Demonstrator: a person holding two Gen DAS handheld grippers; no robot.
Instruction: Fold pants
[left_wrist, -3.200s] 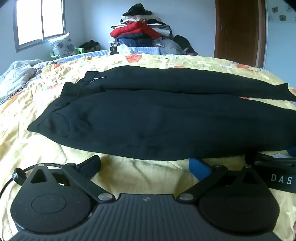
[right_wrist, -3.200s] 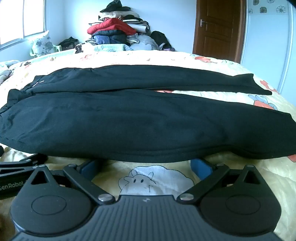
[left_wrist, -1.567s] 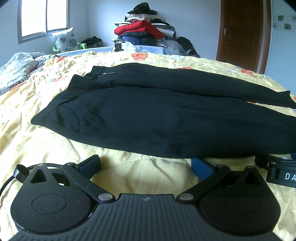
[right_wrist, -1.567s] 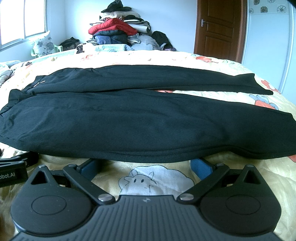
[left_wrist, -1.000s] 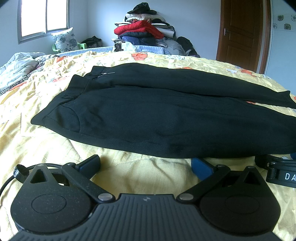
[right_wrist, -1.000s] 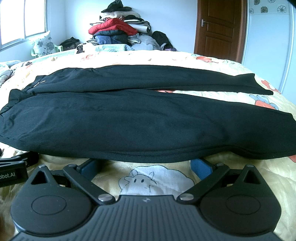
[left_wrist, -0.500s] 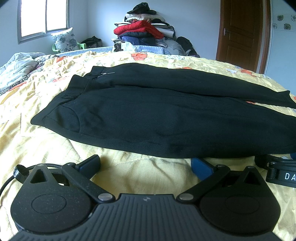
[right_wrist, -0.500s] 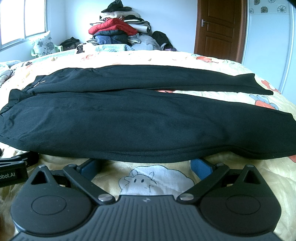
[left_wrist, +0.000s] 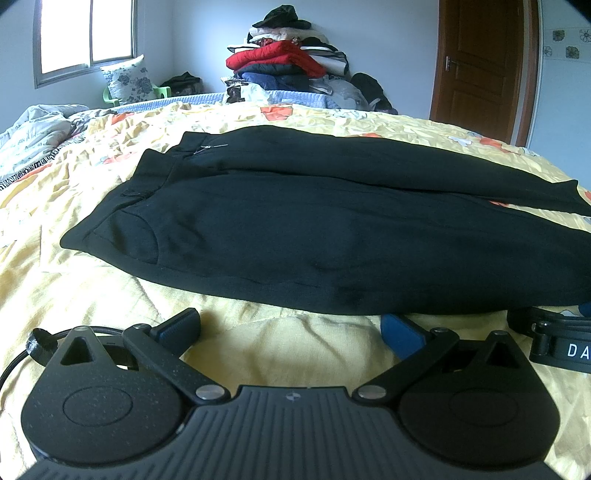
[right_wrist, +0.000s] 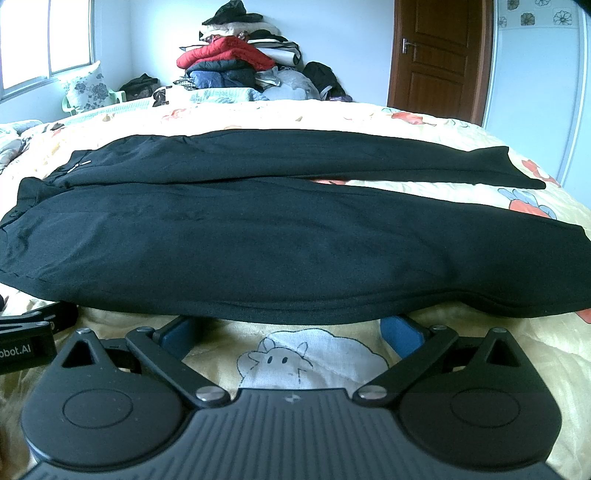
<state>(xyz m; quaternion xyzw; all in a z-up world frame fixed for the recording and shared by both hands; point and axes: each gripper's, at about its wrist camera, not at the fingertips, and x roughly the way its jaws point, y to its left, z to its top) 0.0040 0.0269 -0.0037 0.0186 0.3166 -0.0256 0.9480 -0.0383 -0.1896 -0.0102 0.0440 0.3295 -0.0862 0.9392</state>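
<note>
Black pants (left_wrist: 314, 229) lie spread flat on the yellow bedspread (left_wrist: 74, 288), waistband to the left, both legs running right. They also fill the right wrist view (right_wrist: 288, 236), with the leg ends at the right. My left gripper (left_wrist: 291, 326) is open and empty, resting on the bedspread just short of the near leg's edge. My right gripper (right_wrist: 290, 330) is open and empty, its blue fingertips (right_wrist: 400, 334) right at the near leg's hem edge. Each gripper shows at the side of the other's view.
A pile of clothes (left_wrist: 288, 62) stands beyond the bed's far side. A floral pillow (left_wrist: 127, 83) sits under the window at the left. A brown door (right_wrist: 439, 55) is at the far right. A grey quilt (left_wrist: 33, 136) lies at the left.
Over three seconds the left gripper pulled back slightly from the pants and then held still. The right gripper has hardly moved. The pants lie as before.
</note>
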